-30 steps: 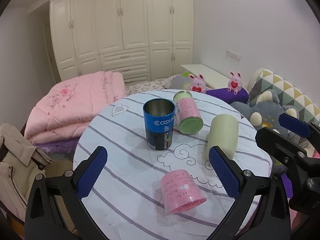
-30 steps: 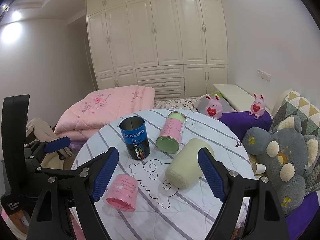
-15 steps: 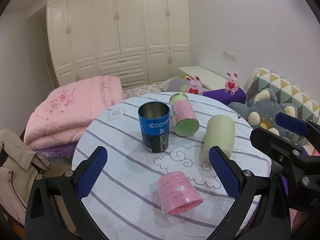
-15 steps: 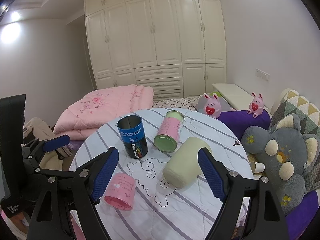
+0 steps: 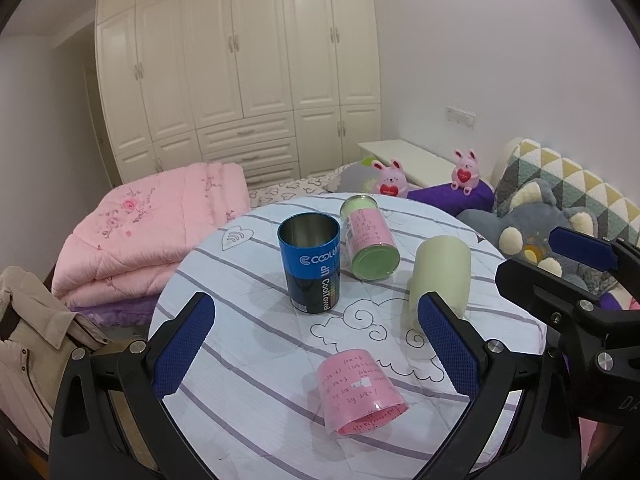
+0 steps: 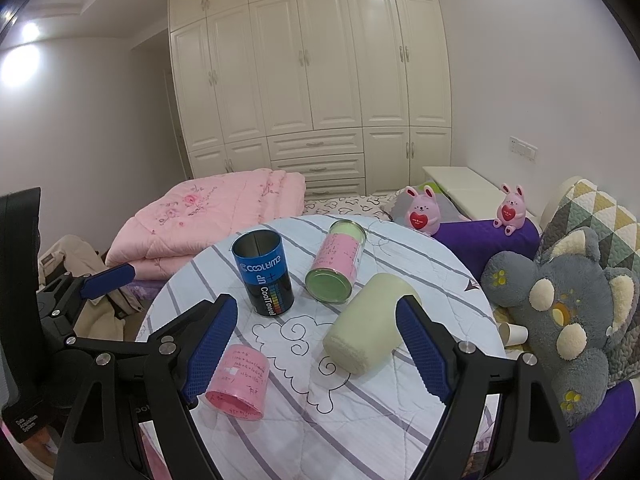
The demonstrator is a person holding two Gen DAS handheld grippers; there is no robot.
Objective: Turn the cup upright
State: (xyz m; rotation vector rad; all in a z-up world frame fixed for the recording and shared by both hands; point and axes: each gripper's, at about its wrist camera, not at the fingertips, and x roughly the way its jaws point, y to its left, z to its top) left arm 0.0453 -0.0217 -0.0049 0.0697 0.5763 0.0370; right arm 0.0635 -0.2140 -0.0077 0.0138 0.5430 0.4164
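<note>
On the round striped table (image 5: 248,412) (image 6: 392,424) a pale green cup (image 5: 438,276) (image 6: 368,334) lies on its side at the right. A pink paper-wrapped cup (image 5: 358,396) (image 6: 239,382) lies on its side near the front. A pink and green can (image 5: 370,248) (image 6: 336,266) lies on its side at the back. A blue metal can (image 5: 312,262) (image 6: 264,272) stands upright, open end up. My left gripper (image 5: 316,344) is open and empty above the front of the table. My right gripper (image 6: 316,346) is open and empty, with the pale green cup just beyond its right finger.
A folded pink quilt (image 5: 152,224) lies behind the table at the left. A grey plush toy (image 6: 560,312) and a purple cushion (image 6: 484,240) with pink bunny figures sit at the right. A beige coat (image 5: 28,340) hangs at the left. White wardrobes fill the back wall.
Both grippers have drawn back and risen slightly, so the table and cups look a little lower and farther. No cup has moved. Both grippers stay open.
</note>
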